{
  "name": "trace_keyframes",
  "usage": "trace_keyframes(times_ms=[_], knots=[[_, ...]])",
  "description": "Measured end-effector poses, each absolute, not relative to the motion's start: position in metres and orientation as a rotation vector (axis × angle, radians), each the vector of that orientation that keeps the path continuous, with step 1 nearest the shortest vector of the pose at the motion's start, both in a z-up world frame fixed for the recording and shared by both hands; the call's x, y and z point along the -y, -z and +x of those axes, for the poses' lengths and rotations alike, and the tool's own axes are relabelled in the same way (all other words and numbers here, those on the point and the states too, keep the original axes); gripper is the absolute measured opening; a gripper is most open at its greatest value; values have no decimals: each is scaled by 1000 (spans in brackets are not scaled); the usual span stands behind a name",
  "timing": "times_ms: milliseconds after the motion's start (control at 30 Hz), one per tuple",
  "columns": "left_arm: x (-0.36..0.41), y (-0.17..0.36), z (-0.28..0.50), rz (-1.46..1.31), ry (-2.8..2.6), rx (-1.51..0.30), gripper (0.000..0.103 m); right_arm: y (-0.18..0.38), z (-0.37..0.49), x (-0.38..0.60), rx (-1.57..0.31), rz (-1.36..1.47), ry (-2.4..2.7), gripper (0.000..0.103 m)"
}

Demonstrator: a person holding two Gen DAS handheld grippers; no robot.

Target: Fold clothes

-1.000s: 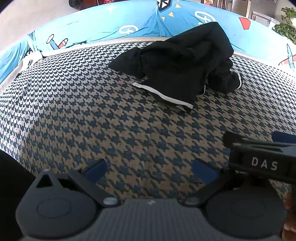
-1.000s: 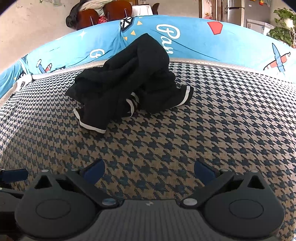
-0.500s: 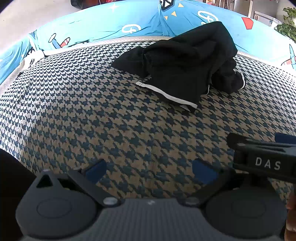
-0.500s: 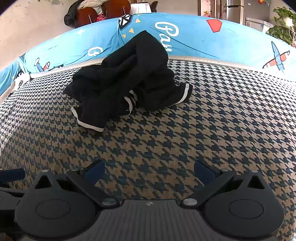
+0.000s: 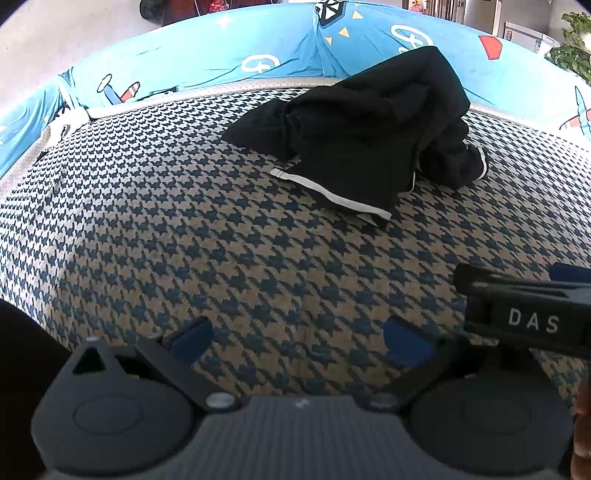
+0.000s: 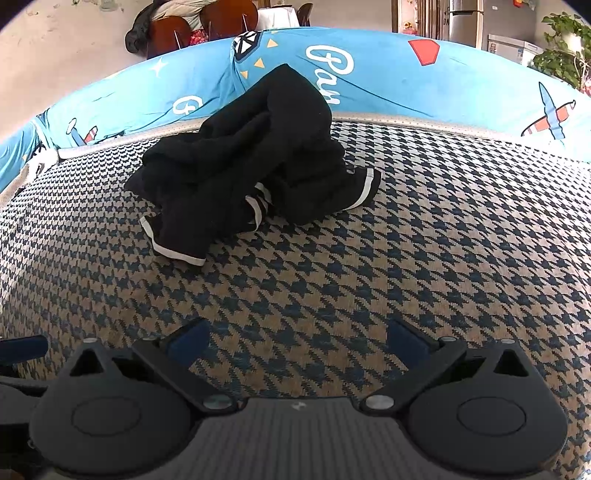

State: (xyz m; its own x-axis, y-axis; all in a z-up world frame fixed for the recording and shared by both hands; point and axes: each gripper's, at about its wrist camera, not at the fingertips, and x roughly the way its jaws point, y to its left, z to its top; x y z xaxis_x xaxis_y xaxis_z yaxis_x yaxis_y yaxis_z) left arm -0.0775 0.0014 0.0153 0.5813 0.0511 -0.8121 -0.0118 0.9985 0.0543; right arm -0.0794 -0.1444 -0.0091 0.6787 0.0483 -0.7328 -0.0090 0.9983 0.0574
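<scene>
Lying crumpled near the far edge, black garment (image 6: pixel 251 173); both grippers' fingers (image 5: pixel 192 338) (image 6: pixel 186 341) spread over bare houndstooth cover (image 6: pixel 424 258).

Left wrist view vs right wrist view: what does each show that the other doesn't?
Left wrist only: the other tool's body marked "DAS" at its right edge. Right wrist only: brown chairs behind the blue printed cover, and the black garment's third white-striped cuff. Both: the crumpled black garment on the houndstooth surface, the blue printed cover, and an open, empty tool in the foreground: left tool, right tool.
</scene>
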Motion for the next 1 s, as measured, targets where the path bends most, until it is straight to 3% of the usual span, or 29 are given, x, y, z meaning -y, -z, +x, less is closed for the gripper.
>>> trace_keyframes(times_ms=[1000], knots=[[5,-18,-80,46,0,-936,103,9,-80,150,-831,57,18,103]])
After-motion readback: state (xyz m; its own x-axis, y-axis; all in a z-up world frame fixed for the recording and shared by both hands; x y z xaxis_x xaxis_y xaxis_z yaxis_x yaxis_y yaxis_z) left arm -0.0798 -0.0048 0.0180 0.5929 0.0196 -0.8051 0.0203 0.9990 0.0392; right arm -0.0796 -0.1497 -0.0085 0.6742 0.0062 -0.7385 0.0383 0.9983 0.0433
